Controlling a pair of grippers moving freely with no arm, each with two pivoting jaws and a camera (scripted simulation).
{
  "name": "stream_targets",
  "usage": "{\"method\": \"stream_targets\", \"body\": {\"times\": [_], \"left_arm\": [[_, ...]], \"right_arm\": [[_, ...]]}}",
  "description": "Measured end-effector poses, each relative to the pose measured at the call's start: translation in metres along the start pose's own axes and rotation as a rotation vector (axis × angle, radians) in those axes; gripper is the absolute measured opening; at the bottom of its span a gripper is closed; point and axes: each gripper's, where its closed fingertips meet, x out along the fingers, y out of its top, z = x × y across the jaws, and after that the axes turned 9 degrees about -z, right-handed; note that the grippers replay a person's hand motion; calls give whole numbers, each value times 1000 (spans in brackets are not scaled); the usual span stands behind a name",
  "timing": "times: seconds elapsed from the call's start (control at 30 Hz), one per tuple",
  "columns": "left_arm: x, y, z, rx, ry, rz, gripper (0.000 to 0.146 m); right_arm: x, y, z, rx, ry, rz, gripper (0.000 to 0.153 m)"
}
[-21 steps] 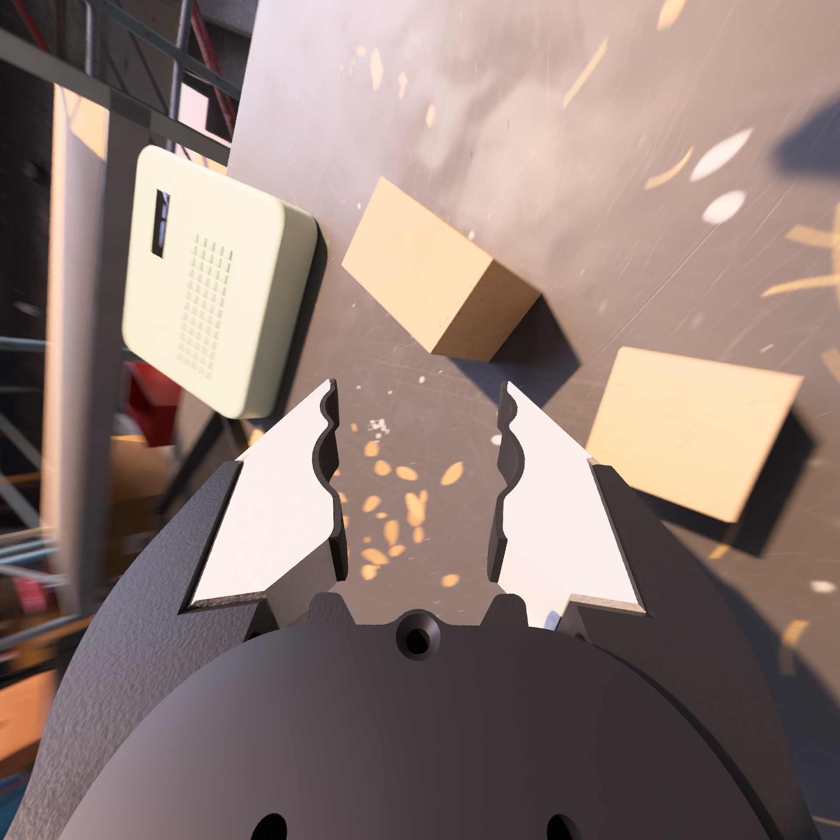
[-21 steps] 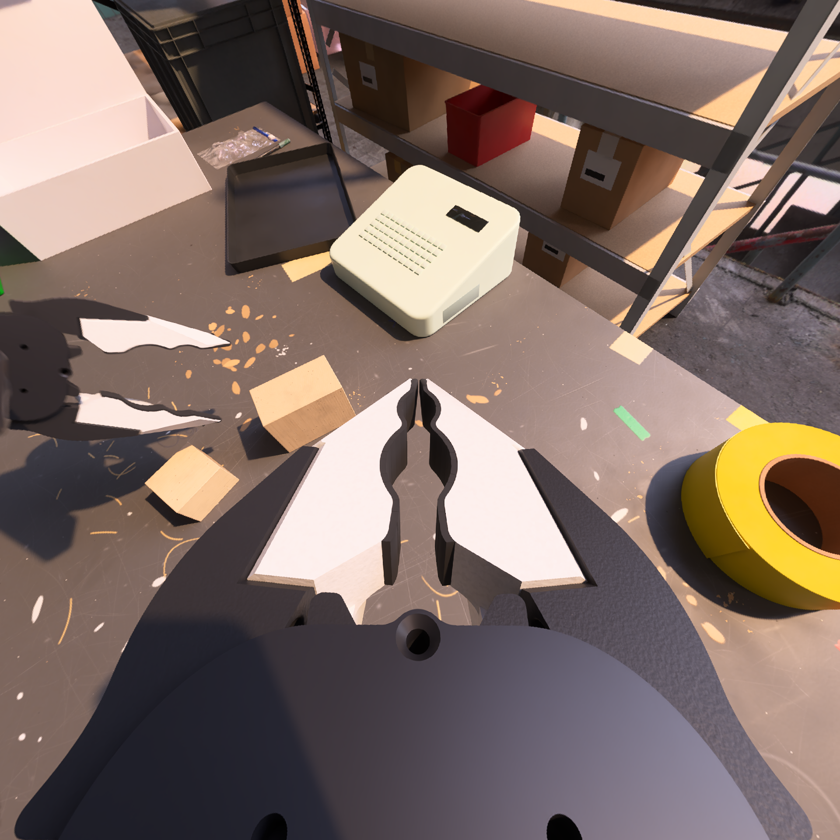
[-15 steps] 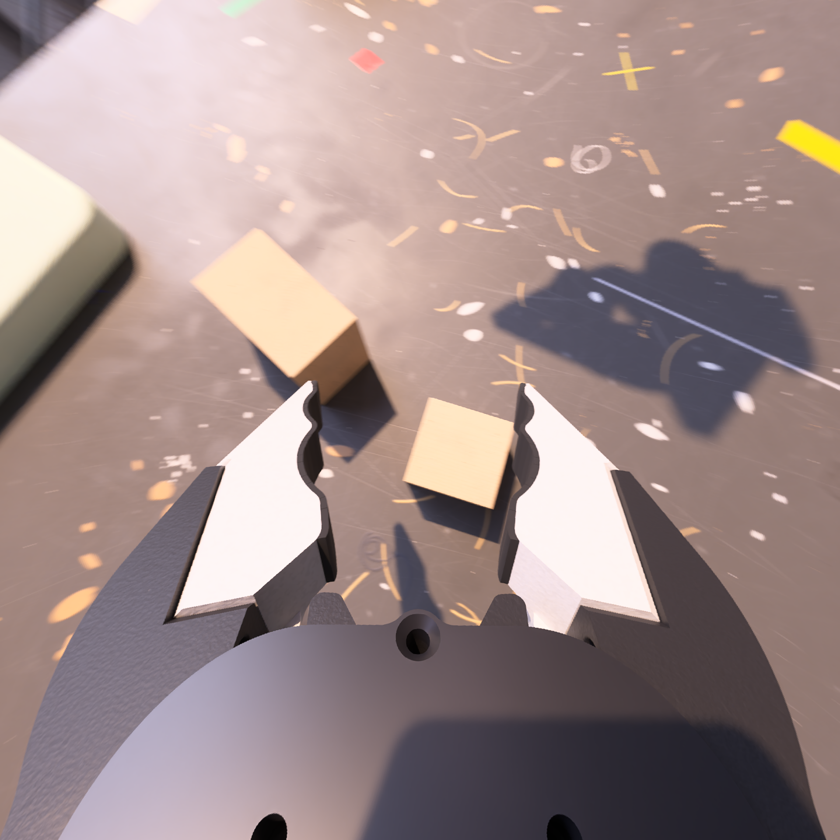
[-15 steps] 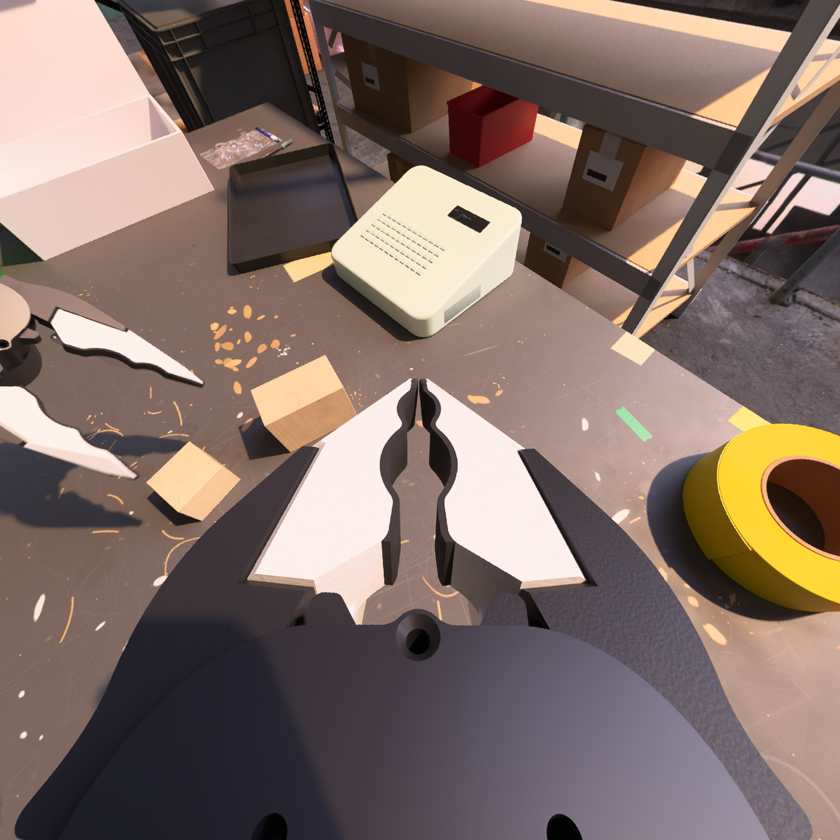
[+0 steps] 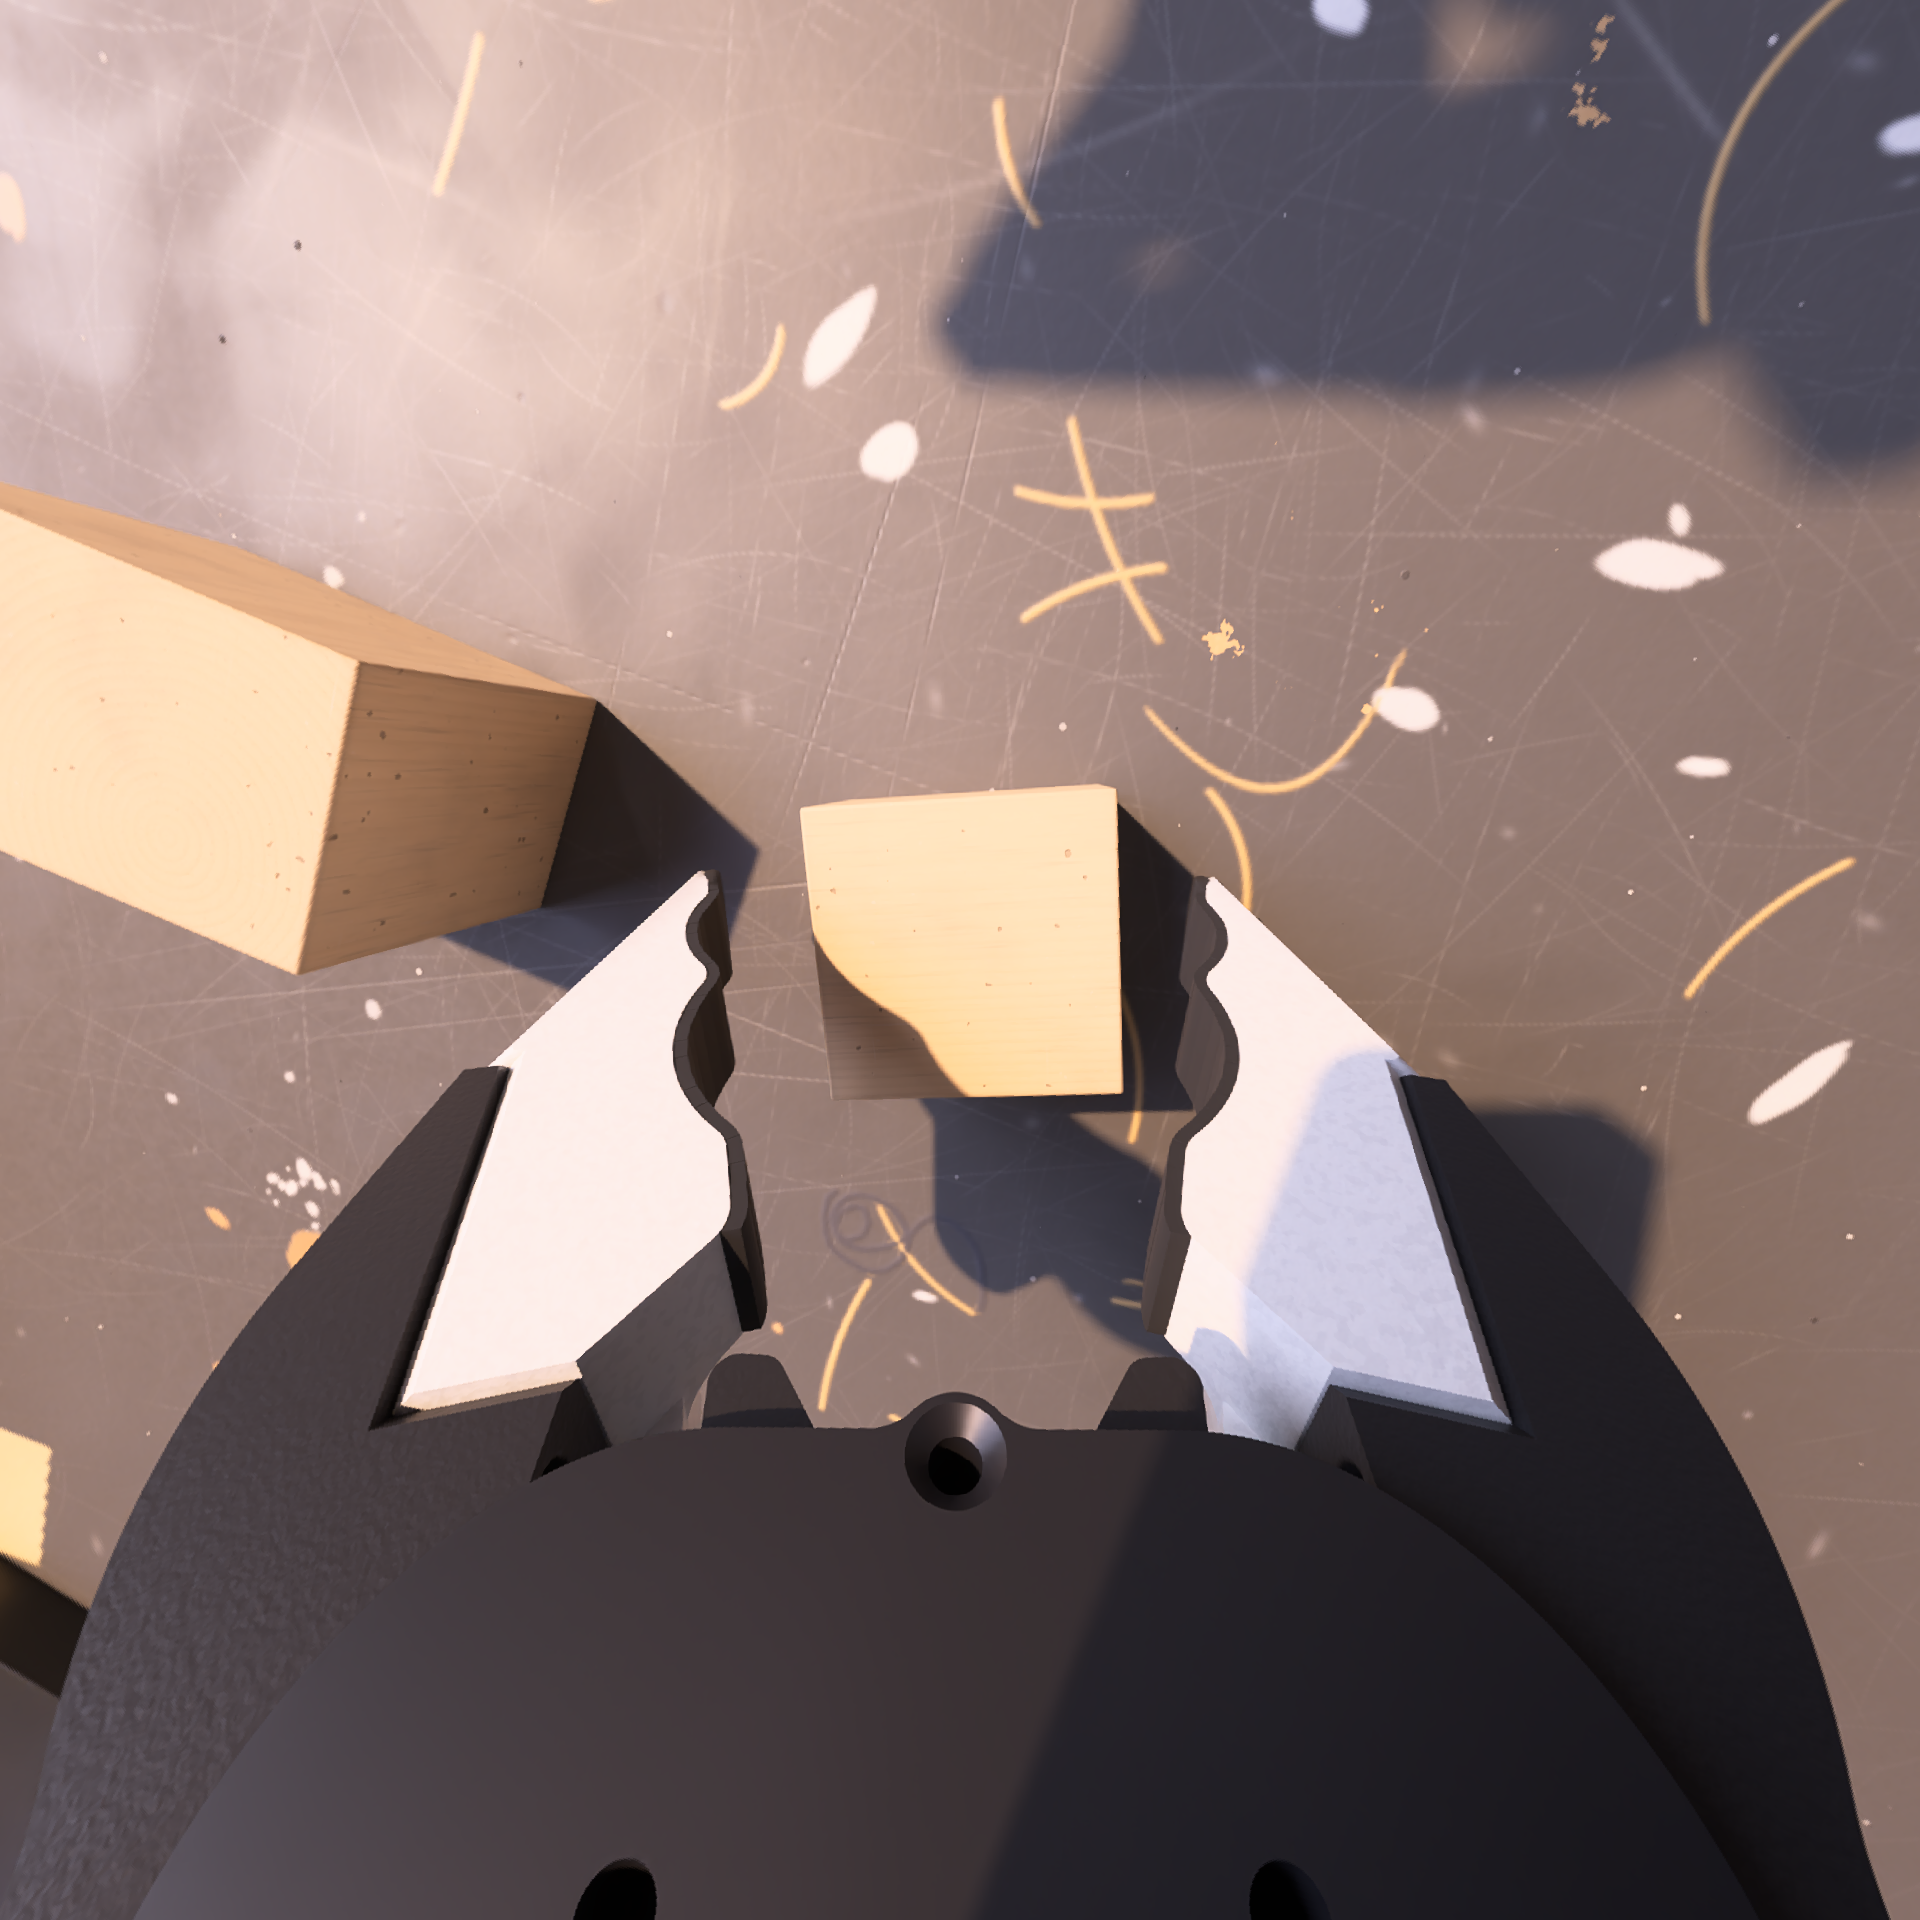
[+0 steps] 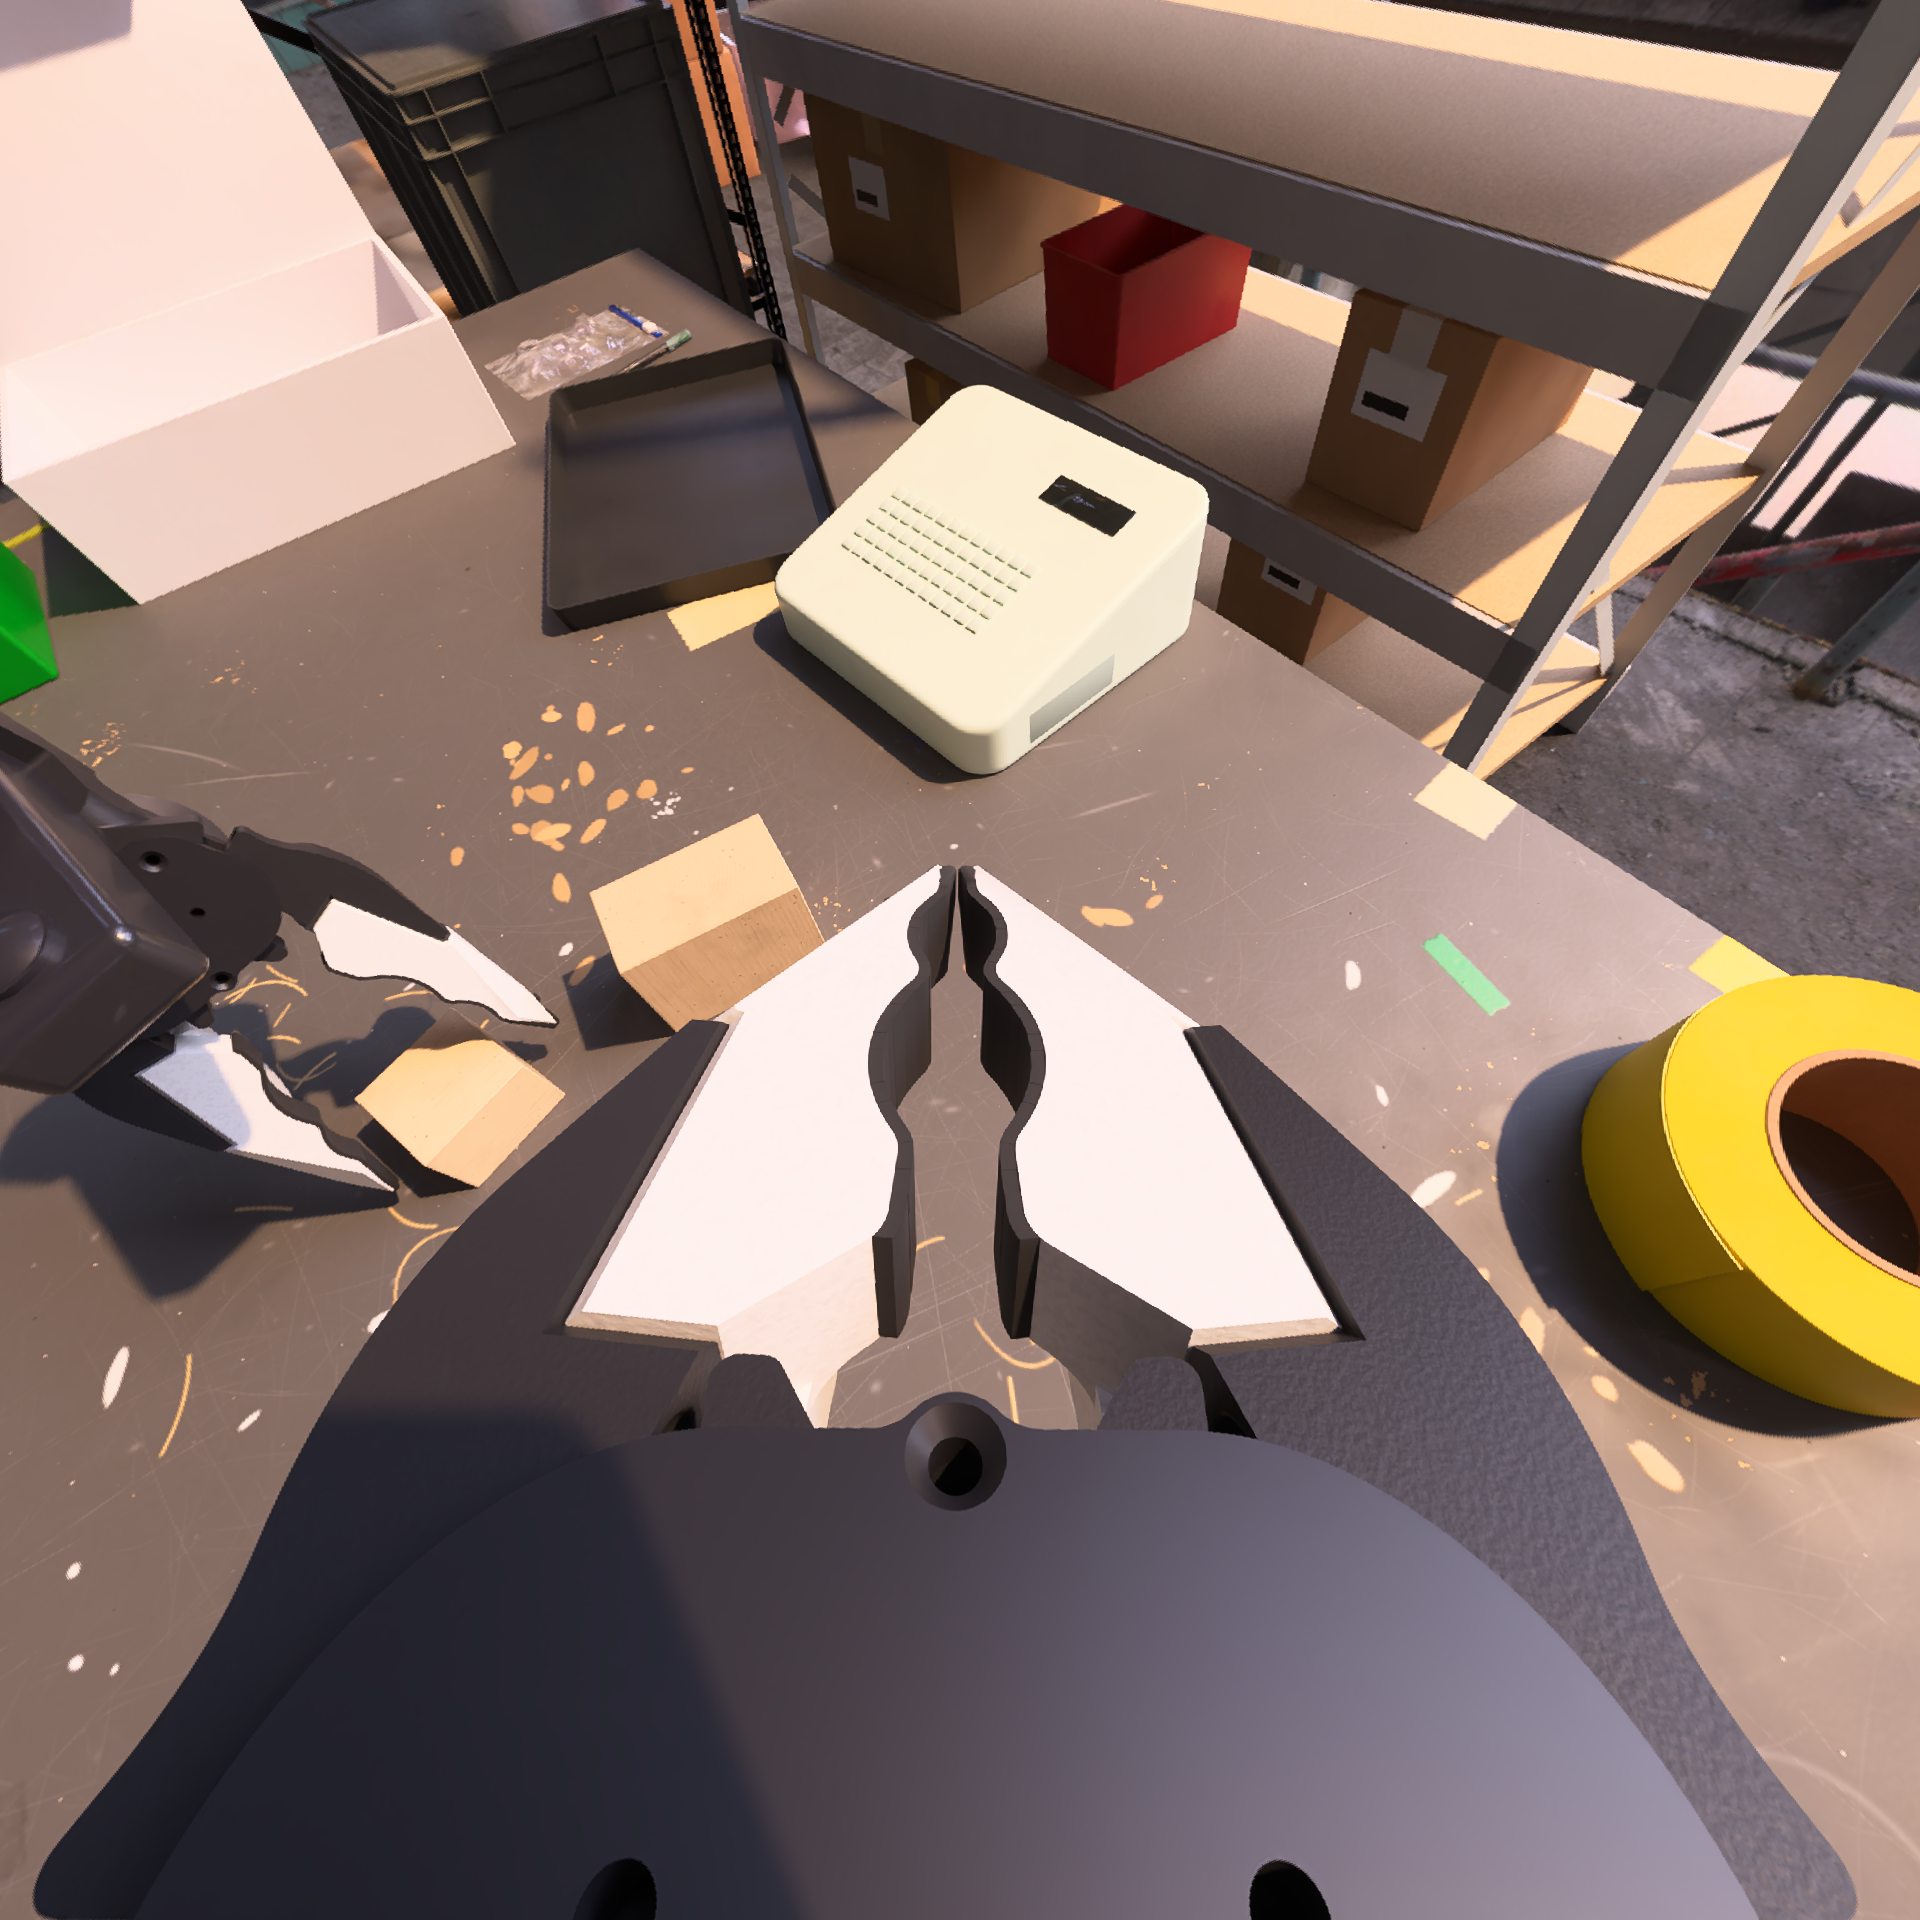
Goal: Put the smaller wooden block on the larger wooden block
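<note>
The smaller wooden block [image 5: 966,940] lies on the grey table between the fingers of my open left gripper [image 5: 956,894], with a gap on each side. The larger wooden block [image 5: 260,758] lies just to its left. In the right wrist view the left gripper [image 6: 457,1101] straddles the smaller block [image 6: 457,1101], and the larger block [image 6: 707,914] sits just beyond it. My right gripper [image 6: 956,883] is shut and empty, above the table to the right of both blocks.
A cream box with a vent grille [image 6: 997,571], a black tray [image 6: 675,478] and a white open box [image 6: 229,416] stand farther back. A yellow tape roll [image 6: 1766,1184] lies at the right. Metal shelving [image 6: 1351,312] stands beyond the table edge.
My left gripper has swung from pointing past the blocks to facing down and has come down around the smaller block. The right gripper has not moved.
</note>
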Motion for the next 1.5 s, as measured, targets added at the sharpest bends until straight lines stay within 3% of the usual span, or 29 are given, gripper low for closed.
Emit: {"method": "stream_targets", "body": {"times": [0.33, 0.47, 0.63, 0.8, 0.97, 1.2, 1.5], "left_arm": [[5, -16, 3, -17, 17, -100, 84], [6, -16, 3, -74, 13, -125, 66], [-2, -12, 2, -278, 5, -92, 63], [-22, -18, -17, -631, 93, -46, 63], [-39, -7, -32, -924, 36, 67, 63], [-46, -24, -55, -1069, 97, -164, 63], [-58, -2, -73, -1121, 109, -320, 63]], "right_arm": [[-1, -1, -1, 0, 22, 6, 0], [-1, -1, -1, 2, 31, 10, 0], [-1, -1, -1, 6, 43, 15, 0], [-1, -1, -1, -1, 38, 15, 0], [-2, -2, -2, -2, 49, 21, 0], [-2, -2, -3, -9, 71, 28, 0], [-3, -3, -7, -10, 141, 45, 0]]}}
